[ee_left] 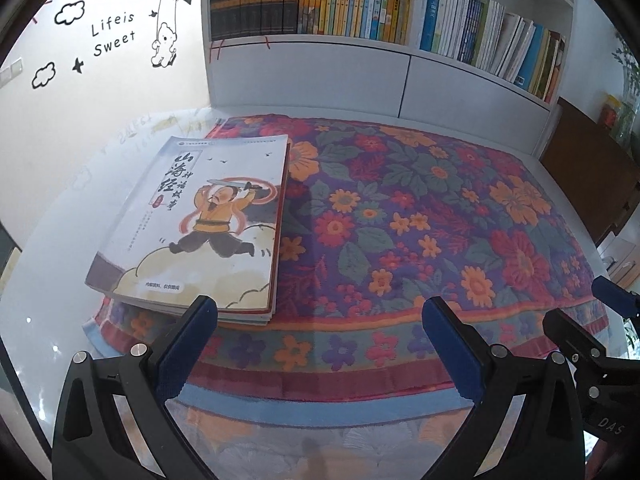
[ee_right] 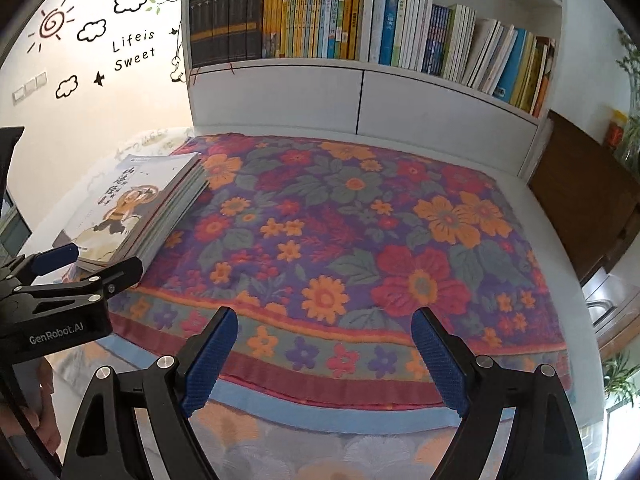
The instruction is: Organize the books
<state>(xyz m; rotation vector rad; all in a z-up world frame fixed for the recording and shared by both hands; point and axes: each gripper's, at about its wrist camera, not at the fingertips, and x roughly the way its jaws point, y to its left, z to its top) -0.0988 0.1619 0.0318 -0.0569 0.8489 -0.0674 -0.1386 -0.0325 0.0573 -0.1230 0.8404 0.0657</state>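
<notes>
A stack of picture books [ee_left: 192, 224] lies flat at the left edge of a flowered cloth [ee_left: 420, 216]; the top cover shows a cartoon man in yellow with a sword. The stack shows in the right wrist view [ee_right: 132, 212] too. My left gripper [ee_left: 320, 320] is open and empty, its left finger just in front of the stack's near edge. My right gripper [ee_right: 324, 332] is open and empty over the cloth's near border. It also appears at the right edge of the left wrist view [ee_left: 580, 312], and the left one at the left of the right wrist view [ee_right: 92, 264].
A white bookshelf [ee_left: 360, 76] stands behind the cloth, filled with upright books [ee_left: 352, 0], some leaning at the right [ee_left: 520, 52]. A white tabletop [ee_left: 52, 272] extends left. A brown cabinet [ee_right: 592, 200] stands at the right. The wall carries decals.
</notes>
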